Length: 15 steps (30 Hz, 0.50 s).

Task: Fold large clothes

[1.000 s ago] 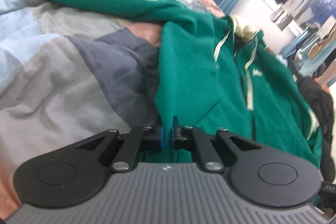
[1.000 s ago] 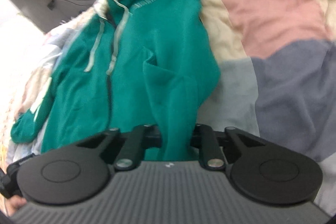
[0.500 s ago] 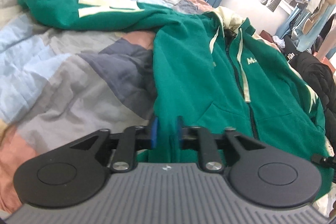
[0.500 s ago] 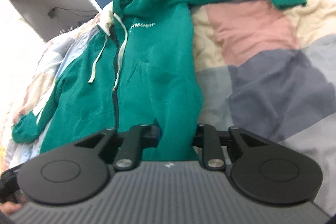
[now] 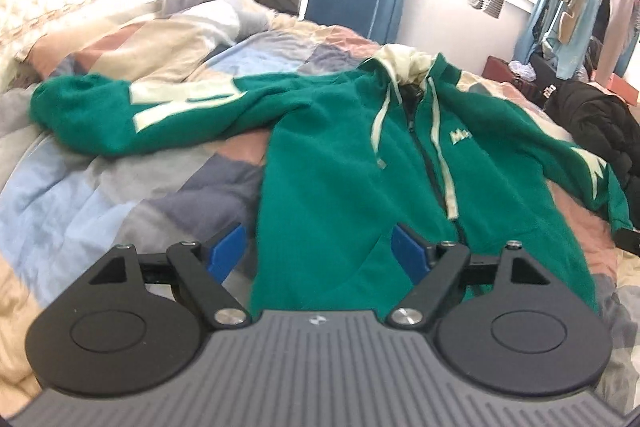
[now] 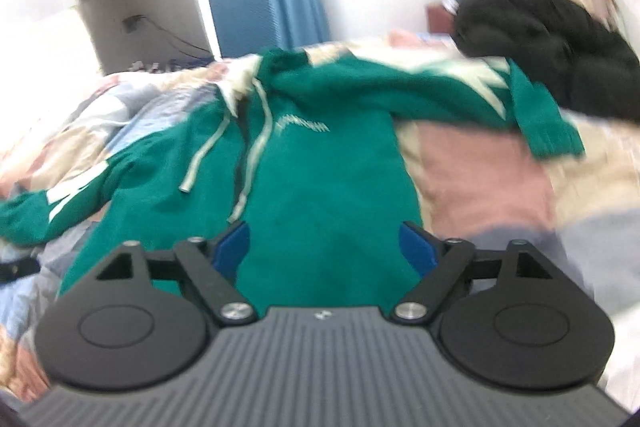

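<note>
- The left sleeve (image 5: 132,119) of the green zip hoodie (image 5: 360,195) reaches out flat toward the left edge of the bed (image 5: 80,195), its pale patch facing up, not yet folded in.
- The left gripper (image 5: 320,247) hangs above the hoodie's near hem with its blue fingers (image 5: 228,247) spread wide; the jaws have just been opening, and the cloth seen between them lies below on the bed, not pinched.
- The hoodie's body lies front up across the middle of the patchwork quilt, zipped, its cream-lined hood (image 5: 404,63) toward the far edge of the bed and the drawstrings trailing down the chest.
- The right gripper (image 6: 324,247) is likewise over the near hem, fingers (image 6: 416,247) spread and just opened, holding nothing.
- The right sleeve (image 6: 500,99) stretches toward the right edge, its cuff close to a black garment (image 6: 560,43) heaped there.
- As a judgement: the spreading-out looks finished, since the garment lies open and fairly smooth, and both hems are let go.
- Left to do, it seems: both sleeves brought in over the chest, then the body folded over. No fold is visible so far, so the task is in its early part.
</note>
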Each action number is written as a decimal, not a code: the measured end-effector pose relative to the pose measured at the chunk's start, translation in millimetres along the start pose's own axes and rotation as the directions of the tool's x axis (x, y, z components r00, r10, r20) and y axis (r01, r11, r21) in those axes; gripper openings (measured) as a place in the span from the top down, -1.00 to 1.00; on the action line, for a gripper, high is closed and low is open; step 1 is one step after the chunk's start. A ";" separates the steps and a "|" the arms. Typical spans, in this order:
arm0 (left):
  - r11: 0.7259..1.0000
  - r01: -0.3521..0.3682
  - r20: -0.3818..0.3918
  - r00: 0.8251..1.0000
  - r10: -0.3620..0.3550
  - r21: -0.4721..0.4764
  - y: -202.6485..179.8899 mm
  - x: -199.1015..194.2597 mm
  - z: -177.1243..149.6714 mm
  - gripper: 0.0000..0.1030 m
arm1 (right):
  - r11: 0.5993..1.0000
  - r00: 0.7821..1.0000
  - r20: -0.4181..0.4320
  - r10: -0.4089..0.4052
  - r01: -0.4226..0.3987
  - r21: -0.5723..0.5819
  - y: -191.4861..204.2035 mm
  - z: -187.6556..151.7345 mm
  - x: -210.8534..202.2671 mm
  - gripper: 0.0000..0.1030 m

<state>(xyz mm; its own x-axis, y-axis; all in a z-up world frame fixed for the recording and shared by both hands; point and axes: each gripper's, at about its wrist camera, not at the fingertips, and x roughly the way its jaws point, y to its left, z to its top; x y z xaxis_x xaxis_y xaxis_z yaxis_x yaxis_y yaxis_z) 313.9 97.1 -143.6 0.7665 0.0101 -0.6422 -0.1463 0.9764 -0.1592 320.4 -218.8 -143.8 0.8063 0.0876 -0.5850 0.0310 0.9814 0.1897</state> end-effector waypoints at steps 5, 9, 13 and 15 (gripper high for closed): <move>1.000 0.017 0.012 1.000 -0.017 0.021 -18.1 33.8 30.3 -0.63 | 0.991 0.994 -0.009 0.107 -0.108 -0.080 26.4 22.2 24.5 -0.63; 0.999 0.028 0.006 1.000 -0.028 0.031 -24.6 82.8 45.8 -0.63 | 0.985 0.989 -0.041 0.144 -0.147 -0.086 38.0 49.9 72.2 -0.63; 0.998 0.050 0.002 0.999 -0.050 0.026 -21.0 136.3 54.1 -0.63 | 0.984 0.989 -0.043 0.140 -0.144 -0.106 42.7 88.3 138.4 -0.63; 0.997 0.053 0.004 0.999 -0.054 0.047 -19.8 160.3 54.9 -0.63 | 0.984 0.989 -0.040 0.139 -0.143 -0.109 45.2 108.3 174.8 -0.63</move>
<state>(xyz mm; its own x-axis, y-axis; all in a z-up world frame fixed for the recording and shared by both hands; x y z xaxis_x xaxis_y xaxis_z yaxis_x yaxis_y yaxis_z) 474.0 91.2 -202.2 0.7756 -0.0413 -0.6298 -0.0754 0.9846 -0.1575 526.7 -177.6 -152.0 0.7787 0.2300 -0.5838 -0.1489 0.9715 0.1842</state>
